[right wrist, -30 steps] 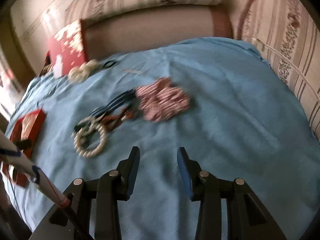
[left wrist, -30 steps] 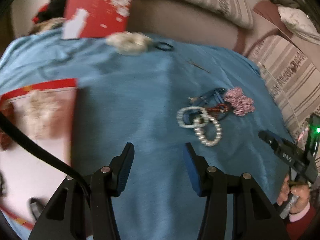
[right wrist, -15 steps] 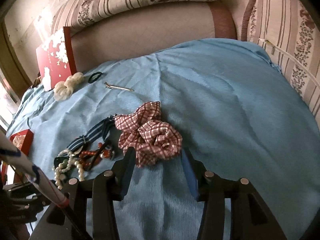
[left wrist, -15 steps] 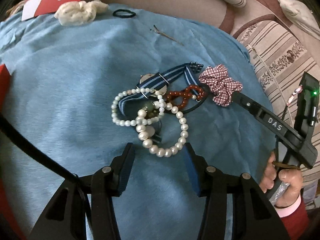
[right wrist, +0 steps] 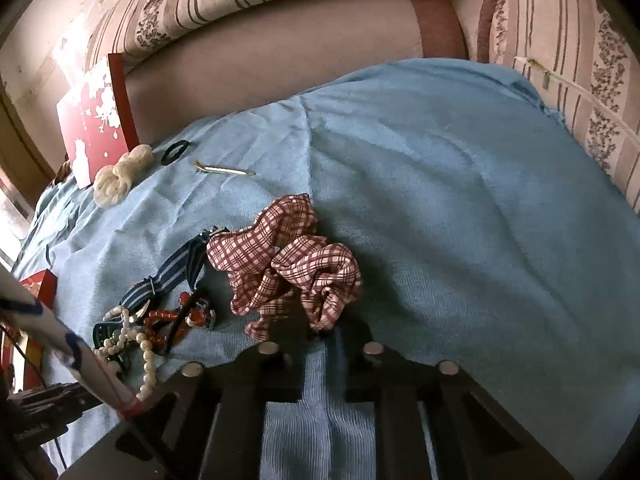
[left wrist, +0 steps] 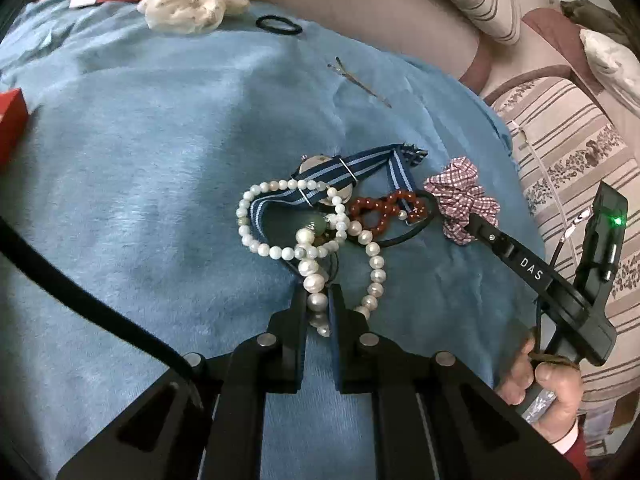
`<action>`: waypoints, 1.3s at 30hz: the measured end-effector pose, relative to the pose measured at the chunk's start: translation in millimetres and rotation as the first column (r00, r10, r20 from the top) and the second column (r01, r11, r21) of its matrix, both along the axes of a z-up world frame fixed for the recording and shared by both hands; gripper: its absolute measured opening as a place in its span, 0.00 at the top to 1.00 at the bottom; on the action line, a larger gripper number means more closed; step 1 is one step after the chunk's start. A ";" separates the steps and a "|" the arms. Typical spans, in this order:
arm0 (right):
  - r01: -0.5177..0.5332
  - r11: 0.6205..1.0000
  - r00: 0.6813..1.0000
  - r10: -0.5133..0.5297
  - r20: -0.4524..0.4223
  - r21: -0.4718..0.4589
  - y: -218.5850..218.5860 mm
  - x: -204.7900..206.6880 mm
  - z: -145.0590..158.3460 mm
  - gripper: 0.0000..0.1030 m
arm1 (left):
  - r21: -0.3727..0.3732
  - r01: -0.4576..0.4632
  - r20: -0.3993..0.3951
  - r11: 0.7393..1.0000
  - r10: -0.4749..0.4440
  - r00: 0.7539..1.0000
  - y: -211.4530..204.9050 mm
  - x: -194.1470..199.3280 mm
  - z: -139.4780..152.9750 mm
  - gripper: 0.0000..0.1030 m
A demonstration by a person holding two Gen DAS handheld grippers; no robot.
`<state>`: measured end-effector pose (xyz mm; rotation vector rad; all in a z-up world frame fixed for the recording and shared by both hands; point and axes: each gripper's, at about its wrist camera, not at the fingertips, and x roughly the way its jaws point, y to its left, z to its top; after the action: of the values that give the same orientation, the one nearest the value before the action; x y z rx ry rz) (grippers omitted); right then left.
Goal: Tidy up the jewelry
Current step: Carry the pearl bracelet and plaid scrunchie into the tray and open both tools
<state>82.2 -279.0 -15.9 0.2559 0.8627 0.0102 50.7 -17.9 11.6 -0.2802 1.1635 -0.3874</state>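
Pearl bracelet [left wrist: 316, 276] on blue cloth [left wrist: 140, 168], clamped by left gripper [left wrist: 318, 304], jaws just closed. Plaid scrunchie [right wrist: 288, 264] at two o'clock of pearls, pinched by right gripper [right wrist: 320, 330], likewise just closed.

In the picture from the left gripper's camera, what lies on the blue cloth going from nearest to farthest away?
Big pearl bracelet pinched in the left gripper → striped watch strap → hair clip → black hair tie → white scrunchie.

Left gripper [left wrist: 318, 300] jaws, just closed, on pearl bracelet [left wrist: 316, 276] over blue cloth [left wrist: 140, 180].
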 end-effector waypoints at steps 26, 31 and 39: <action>-0.331 0.941 0.924 0.337 0.181 -0.063 153.0 -112.4 113.6 0.92 | 0.186 -0.105 0.256 0.977 0.055 0.965 189.8 -118.9 150.0 0.91; -0.460 0.886 0.868 0.462 0.179 -0.057 232.6 -113.7 120.8 0.92 | 0.209 -0.163 0.247 0.964 0.109 0.963 240.5 -111.9 149.4 0.91; -0.609 0.792 0.787 0.611 0.087 -0.053 343.6 -104.6 93.6 0.92 | 0.209 -0.217 0.192 0.954 0.177 0.965 293.3 -94.5 112.6 0.91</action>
<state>-22.4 64.5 77.6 -0.0576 0.8134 0.6202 -43.8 275.4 124.3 -0.1564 0.9896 -0.0965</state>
